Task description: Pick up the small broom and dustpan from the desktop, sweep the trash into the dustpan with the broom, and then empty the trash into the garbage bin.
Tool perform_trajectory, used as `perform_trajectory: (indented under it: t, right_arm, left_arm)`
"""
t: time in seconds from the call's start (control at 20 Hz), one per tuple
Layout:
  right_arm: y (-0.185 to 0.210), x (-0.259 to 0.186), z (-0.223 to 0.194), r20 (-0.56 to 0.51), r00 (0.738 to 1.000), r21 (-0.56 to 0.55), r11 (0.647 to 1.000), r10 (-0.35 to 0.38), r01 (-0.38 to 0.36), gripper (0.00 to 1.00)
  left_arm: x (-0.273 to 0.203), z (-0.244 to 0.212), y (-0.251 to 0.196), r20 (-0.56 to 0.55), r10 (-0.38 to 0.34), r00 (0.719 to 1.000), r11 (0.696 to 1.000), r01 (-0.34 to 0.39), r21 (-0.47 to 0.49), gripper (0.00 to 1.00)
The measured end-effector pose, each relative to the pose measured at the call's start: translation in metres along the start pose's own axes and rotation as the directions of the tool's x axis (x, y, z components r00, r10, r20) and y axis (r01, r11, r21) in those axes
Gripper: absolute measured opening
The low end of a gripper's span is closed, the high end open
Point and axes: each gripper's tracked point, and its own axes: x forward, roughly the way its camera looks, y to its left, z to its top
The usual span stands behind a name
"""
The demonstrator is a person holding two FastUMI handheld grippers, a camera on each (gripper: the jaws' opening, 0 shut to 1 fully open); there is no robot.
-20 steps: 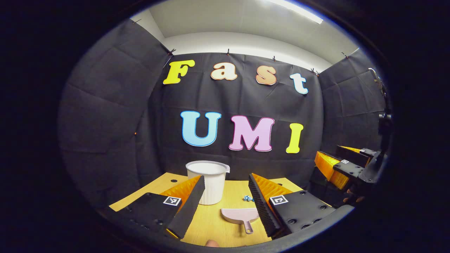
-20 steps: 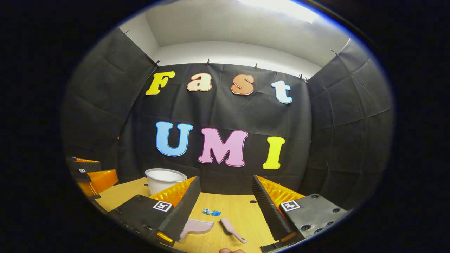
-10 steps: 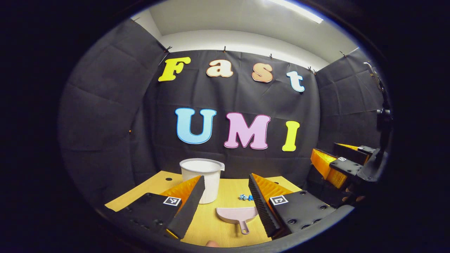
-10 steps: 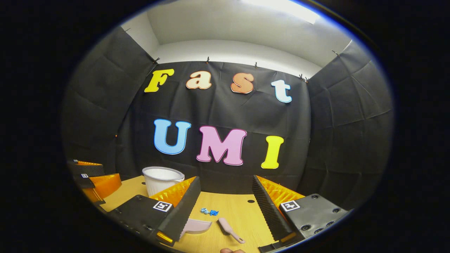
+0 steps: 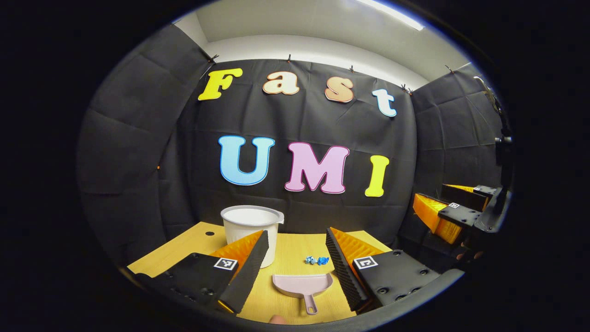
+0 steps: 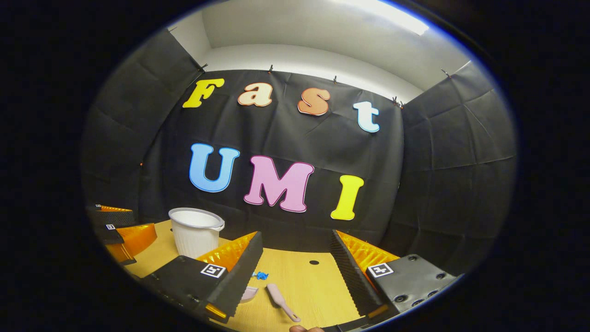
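While both tongs hang above the near edge of the table, nothing is gripped yet: left tongs (image 5: 295,265) wide apart and empty, right tongs (image 6: 295,272) likewise wide and empty

Left tongs line up on the pink dustpan (image 5: 303,285), which lies flat between their fingers near the near edge, handle pointing at the camera, mouth facing the far edge. My read: handle-first is the easy grab, so that pose suits the approach

Right tongs aim at the small pink broom (image 6: 280,299), lying flat and slanted, handle toward the near edge. In that view the dustpan's edge (image 6: 250,293) peeks out just beside the broom, half hidden behind the tongs' left finger

Trash: small blue crumpled bits (image 5: 317,260) sit just beyond the dustpan mouth, toward mid-table. Short sweep, judging by the layout

White ribbed garbage bin (image 5: 250,233) stands upright nearer the far-left part of the table, apart from the trash

Obstacles: the path down to either handle looks open. Both handles lie flat on the wood, so thin-grip slip is the likely risk. The tongs will work close together; watch for a clash
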Motion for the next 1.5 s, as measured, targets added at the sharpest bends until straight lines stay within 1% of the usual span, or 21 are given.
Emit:
perform_trajectory:
  t: [0.05, 0.2, 0.25, 0.3, 0.35, 0.4, 0.45, 0.55, 0.65, 0.75, 0.8, 0.9, 0.95, 1.0, 1.05, 1.15, 1.2, 1.35, 1.4, 1.45, 1.5]
  right_arm:
    - [-0.001, 0.01, 0.002, 0.007, 1.0, 0.004, 1.0, 0.003, -0.003, 0.95]
    - [-0.003, 0.039, 0.003, 0.025, 1.0, 0.017, 1.0, 0.012, -0.013, 0.93]
    - [-0.004, 0.05, -0.003, 0.018, 1.0, 0.024, 1.0, 0.018, -0.019, 0.95]
    - [-0.005, 0.061, -0.011, 0.006, 1.0, 0.028, 0.999, 0.025, -0.025, 0.95]
    - [-0.007, 0.07, -0.02, -0.011, 0.999, 0.029, 0.999, 0.031, -0.03, 0.95]
    - [-0.01, 0.079, -0.032, -0.023, 0.999, 0.026, 0.999, 0.037, -0.037, 0.94]
    - [-0.01, 0.087, -0.048, -0.051, 0.997, 0.016, 0.999, 0.052, -0.051, 0.96]
    - [-0.009, 0.099, -0.093, -0.134, 0.986, -0.012, 0.995, 0.098, -0.1, 0.95]
    - [-0.012, 0.103, -0.134, -0.217, 0.967, -0.023, 0.99, 0.132, -0.14, 0.96]
    - [-0.014, 0.102, -0.168, -0.285, 0.944, 0.002, 0.985, 0.165, -0.172, 0.97]
    - [-0.012, 0.103, -0.182, -0.312, 0.931, 0.017, 0.981, 0.19, -0.194, 0.98]
    - [-0.01, 0.1, -0.208, -0.363, 0.903, 0.029, 0.972, 0.229, -0.235, 0.96]
    - [-0.009, 0.097, -0.219, -0.39, 0.885, 0.045, 0.966, 0.253, -0.256, 0.98]
    - [-0.006, 0.096, -0.226, -0.401, 0.873, 0.061, 0.959, 0.277, -0.276, 0.98]
    - [-0.003, 0.095, -0.232, -0.415, 0.859, 0.073, 0.952, 0.299, -0.297, 0.98]
    - [0.0, 0.099, -0.242, -0.437, 0.836, 0.087, 0.941, 0.331, -0.327, 0.98]
    - [-0.002, 0.102, -0.247, -0.446, 0.829, 0.095, 0.938, 0.338, -0.332, 0.98]
    - [-0.001, 0.103, -0.27, -0.499, 0.785, 0.134, 0.928, 0.367, -0.348, 0.98]
    - [-0.001, 0.103, -0.275, -0.514, 0.77, 0.153, 0.924, 0.377, -0.35, 0.98]
    - [0.0, 0.103, -0.28, -0.528, 0.757, 0.171, 0.922, 0.384, -0.348, 0.98]
    - [0.0, 0.101, -0.285, -0.544, 0.743, 0.184, 0.92, 0.389, -0.347, 0.98]
  left_arm:
    - [0.008, 0.004, 0.0, 0.004, 0.006, 1.0, 1.0, -0.006, 0.013, 0.74]
    - [0.033, 0.009, -0.008, -0.002, -0.002, 1.0, 0.999, 0.002, 0.047, 0.74]
    - [0.044, -0.002, -0.009, -0.035, 0.005, 0.999, 0.999, -0.003, 0.052, 0.74]
    - [0.054, -0.018, -0.009, -0.084, 0.02, 0.996, 0.998, -0.016, 0.054, 0.74]
    - [0.065, -0.037, -0.014, -0.134, 0.018, 0.991, 0.999, -0.011, 0.051, 0.74]
    - [0.073, -0.056, -0.021, -0.19, 0.005, 0.982, 0.999, 0.004, 0.048, 0.74]
    - [0.079, -0.077, -0.026, -0.248, -0.001, 0.969, 0.999, 0.013, 0.047, 0.74]
    - [0.089, -0.122, -0.032, -0.363, 0.003, 0.932, 0.999, 0.014, 0.045, 0.74]
    - [0.091, -0.165, -0.041, -0.478, 0.005, 0.879, 0.999, 0.014, 0.036, 0.75]
    - [0.086, -0.208, -0.045, -0.604, 0.026, 0.797, 0.999, -0.005, 0.036, 0.76]
    - [0.087, -0.224, -0.047, -0.641, 0.032, 0.767, 0.999, -0.019, 0.027, 0.77]
    - [0.085, -0.242, -0.052, -0.687, 0.041, 0.726, 0.999, -0.044, 0.013, 0.76]
    - [0.087, -0.251, -0.052, -0.711, 0.059, 0.701, 0.998, -0.068, 0.016, 0.76]
    - [0.09, -0.261, -0.052, -0.733, 0.081, 0.675, 0.995, -0.093, 0.024, 0.76]
    - [0.09, -0.272, -0.051, -0.757, 0.105, 0.645, 0.992, -0.117, 0.038, 0.77]
    - [0.095, -0.289, -0.047, -0.805, 0.145, 0.576, 0.986, -0.151, 0.07, 0.77]
    - [0.097, -0.295, -0.046, -0.827, 0.148, 0.543, 0.985, -0.156, 0.073, 0.77]
    - [0.101, -0.311, -0.051, -0.894, 0.108, 0.436, 0.989, -0.142, 0.05, 0.77]
    - [0.102, -0.318, -0.053, -0.915, 0.094, 0.392, 0.99, -0.132, 0.045, 0.77]
    - [0.101, -0.325, -0.053, -0.936, 0.094, 0.341, 0.99, -0.132, 0.051, 0.77]
    - [0.102, -0.329, -0.054, -0.949, 0.087, 0.302, 0.991, -0.122, 0.052, 0.77]
